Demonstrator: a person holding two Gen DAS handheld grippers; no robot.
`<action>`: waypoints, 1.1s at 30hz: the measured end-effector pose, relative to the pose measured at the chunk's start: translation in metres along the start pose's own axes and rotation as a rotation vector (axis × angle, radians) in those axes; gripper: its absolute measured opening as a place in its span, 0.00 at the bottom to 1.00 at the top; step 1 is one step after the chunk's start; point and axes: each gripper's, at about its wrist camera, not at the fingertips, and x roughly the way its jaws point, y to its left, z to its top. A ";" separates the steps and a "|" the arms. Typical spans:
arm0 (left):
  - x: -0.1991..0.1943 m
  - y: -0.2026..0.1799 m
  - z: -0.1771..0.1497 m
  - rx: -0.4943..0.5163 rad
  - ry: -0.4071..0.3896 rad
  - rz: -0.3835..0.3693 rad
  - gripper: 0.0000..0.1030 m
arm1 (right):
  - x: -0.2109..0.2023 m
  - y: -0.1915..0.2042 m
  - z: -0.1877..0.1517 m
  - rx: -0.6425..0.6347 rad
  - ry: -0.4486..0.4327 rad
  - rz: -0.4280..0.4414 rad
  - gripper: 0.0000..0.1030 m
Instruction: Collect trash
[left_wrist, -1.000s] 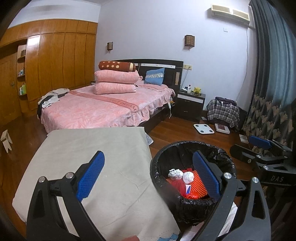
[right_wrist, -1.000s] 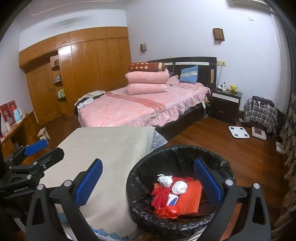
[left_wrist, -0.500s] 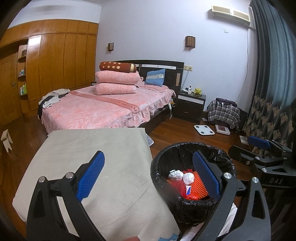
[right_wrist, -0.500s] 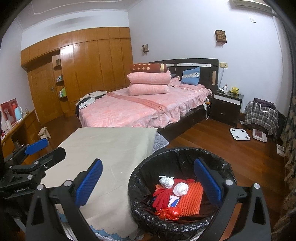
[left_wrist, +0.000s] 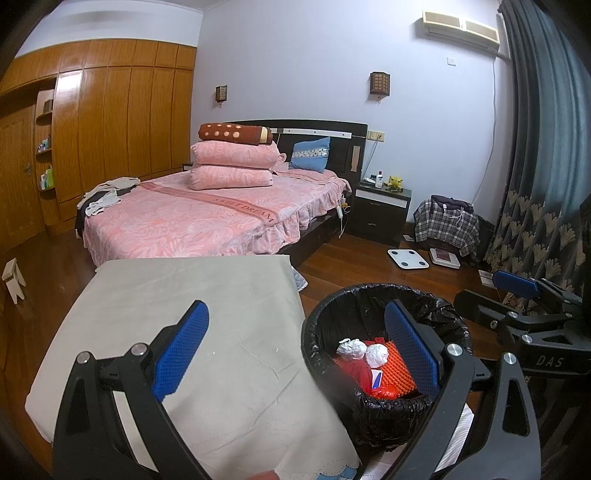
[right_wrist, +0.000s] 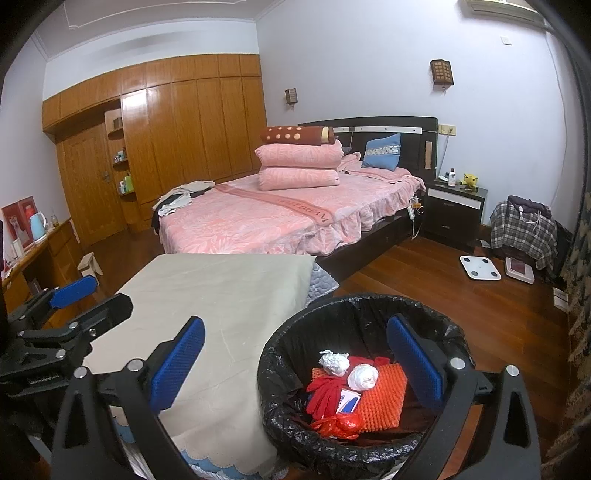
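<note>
A black-lined trash bin (right_wrist: 295, 332) (left_wrist: 325, 310) stands on the floor at the table's right edge. Inside lie two crumpled white paper balls (right_wrist: 364, 376), a red glove (right_wrist: 323, 391), an orange mesh sheet (right_wrist: 384, 398), a small card and a red wrapper (right_wrist: 341, 422). My left gripper (left_wrist: 295, 350) is open and empty, hovering over the table's right side and the bin. My right gripper (right_wrist: 295, 362) is open and empty above the bin's near rim. Each gripper shows at the edge of the other's view.
The table wears a beige cloth (left_wrist: 192, 314) (right_wrist: 229, 295). Beyond it stands a pink bed (left_wrist: 207, 218). A nightstand (left_wrist: 382, 214), two scales (left_wrist: 408, 258) and a plaid bundle (left_wrist: 447, 225) sit right, a curtain (left_wrist: 546, 184) far right, a wardrobe (right_wrist: 166, 147) left.
Both views have drifted only slightly; the bin and its trash stay where they were, and both grippers remain open.
</note>
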 end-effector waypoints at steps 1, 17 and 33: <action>0.000 0.000 0.000 0.000 0.000 0.001 0.91 | 0.000 0.000 0.000 0.000 0.001 0.000 0.94; 0.000 0.000 0.000 0.000 0.000 0.001 0.91 | 0.000 0.000 0.000 0.001 0.001 0.001 0.94; 0.000 0.000 0.000 0.001 0.000 0.001 0.91 | 0.002 0.002 -0.001 0.000 0.003 0.001 0.94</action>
